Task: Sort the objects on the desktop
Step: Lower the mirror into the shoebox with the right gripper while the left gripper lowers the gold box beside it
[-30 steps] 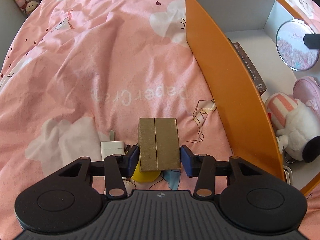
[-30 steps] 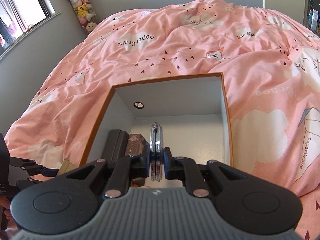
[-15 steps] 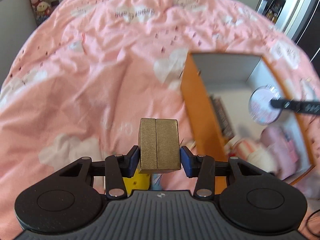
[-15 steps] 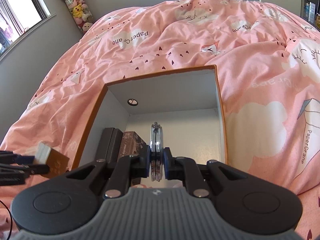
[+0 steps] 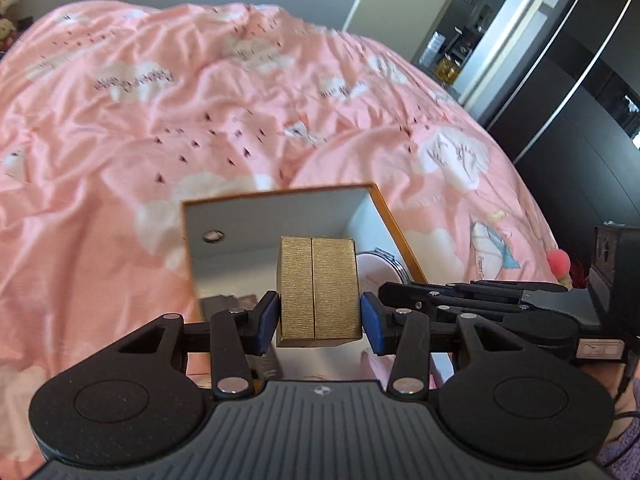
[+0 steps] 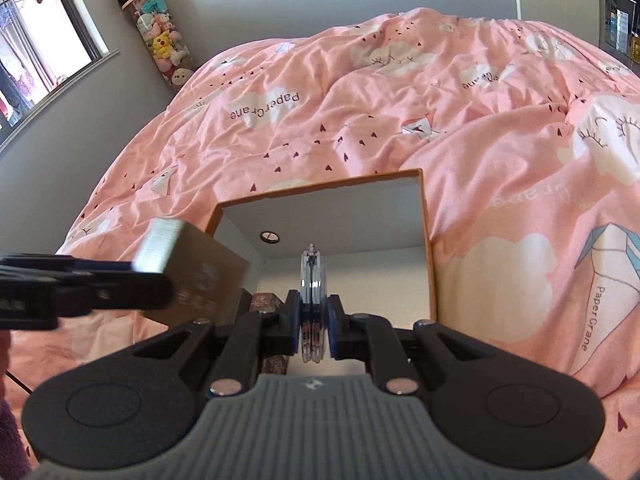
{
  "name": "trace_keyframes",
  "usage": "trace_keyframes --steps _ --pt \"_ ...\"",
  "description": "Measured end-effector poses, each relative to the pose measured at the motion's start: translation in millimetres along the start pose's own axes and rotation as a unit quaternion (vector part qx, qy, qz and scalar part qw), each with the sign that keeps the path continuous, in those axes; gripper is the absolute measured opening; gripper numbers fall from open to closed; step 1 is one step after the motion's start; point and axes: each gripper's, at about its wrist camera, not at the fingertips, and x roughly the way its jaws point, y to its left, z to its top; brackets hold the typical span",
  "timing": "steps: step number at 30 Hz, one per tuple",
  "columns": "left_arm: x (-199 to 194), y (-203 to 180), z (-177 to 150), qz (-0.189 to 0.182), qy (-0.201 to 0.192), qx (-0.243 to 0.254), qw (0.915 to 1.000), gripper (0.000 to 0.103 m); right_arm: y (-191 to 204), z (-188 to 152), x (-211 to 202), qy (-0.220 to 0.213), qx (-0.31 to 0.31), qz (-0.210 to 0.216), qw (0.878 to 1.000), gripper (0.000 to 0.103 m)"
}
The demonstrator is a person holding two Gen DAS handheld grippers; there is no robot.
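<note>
Bedroom: pink duvet (image 6: pixel 400 120), plush toys (image 6: pixel 160 40)

The gold box (image 5: pixel 318 287) hides much of the round compact (image 5: pixel 380 272); dark boxes (image 6: pixel 266 303) mostly covered.

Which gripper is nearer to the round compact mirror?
Right. The right gripper is shut on the round compact mirror, holding it on edge over the orange cardboard box. The left gripper, beside it, clamps a gold textured box.

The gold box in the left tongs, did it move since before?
Yes. The gold box came in from the left edge toward the orange box, now overlapping its left wall.
</note>
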Motion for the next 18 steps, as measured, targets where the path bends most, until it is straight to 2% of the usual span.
trace_keyframes --steps 5,11,18 --pt "42 4 -5 -0.01 0.042 -0.039 0.9983 0.051 -8 -6 12 0.014 0.009 -0.003 1.0 0.014" --pt "64 15 -14 -0.001 0.062 -0.079 0.995 0.051 -15 -9 26 0.03 0.016 -0.006 0.999 0.014" --pt "79 15 -22 0.041 0.074 -0.083 0.993 0.051 -15 -8 39 0.044 0.024 0.0 0.999 0.014"
